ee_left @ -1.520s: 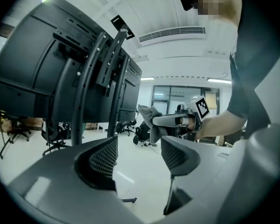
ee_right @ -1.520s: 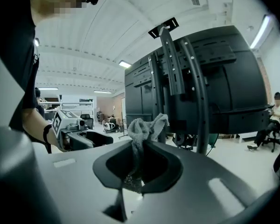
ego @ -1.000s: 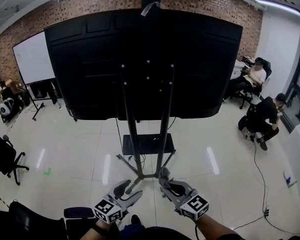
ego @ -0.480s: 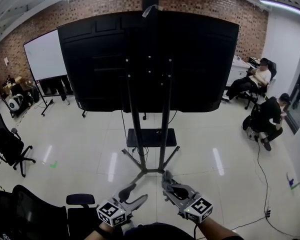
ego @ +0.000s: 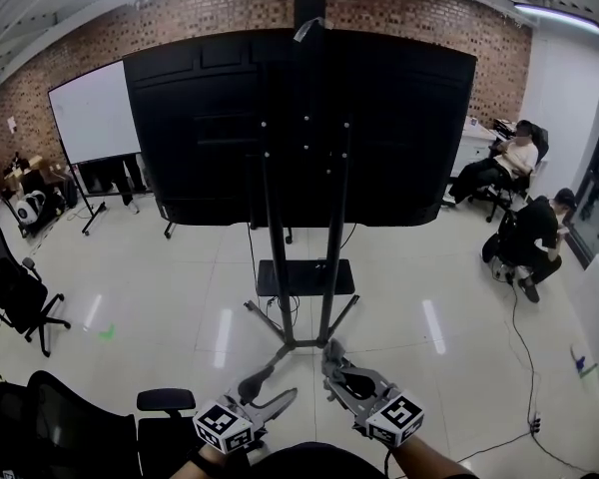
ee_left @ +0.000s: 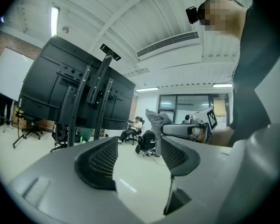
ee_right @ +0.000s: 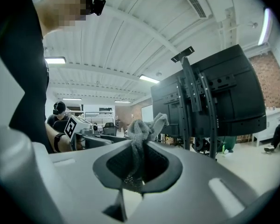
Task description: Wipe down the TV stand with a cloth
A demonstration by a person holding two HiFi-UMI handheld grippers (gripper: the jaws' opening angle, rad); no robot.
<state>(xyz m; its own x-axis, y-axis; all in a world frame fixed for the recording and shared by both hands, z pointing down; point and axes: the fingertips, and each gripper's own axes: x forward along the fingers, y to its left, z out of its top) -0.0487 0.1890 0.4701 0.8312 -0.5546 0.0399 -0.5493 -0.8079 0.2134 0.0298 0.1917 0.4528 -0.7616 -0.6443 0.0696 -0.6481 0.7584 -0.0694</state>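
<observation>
A tall black TV stand [ego: 298, 267] on a wheeled base holds a big black screen [ego: 299, 128], seen from behind, in the middle of the head view. It also shows at the left of the left gripper view as the stand [ee_left: 79, 106] and at the right of the right gripper view as the stand [ee_right: 198, 111]. My right gripper [ego: 331, 355] is shut on a grey cloth [ee_right: 142, 129], whose bunched end sticks up past the jaws. My left gripper [ego: 270, 387] is open with nothing in it. Both hang low, short of the stand's base.
Black office chairs [ego: 20, 297] stand at the left and near my feet. A whiteboard [ego: 90, 113] leans by the brick wall at the back left. Two seated people [ego: 524, 233] are at the right, with a cable [ego: 514, 337] running over the floor.
The view has tilted up slightly and the stand sits a little further off in frame. Both grippers stay low in the same pose, the cloth still held.
</observation>
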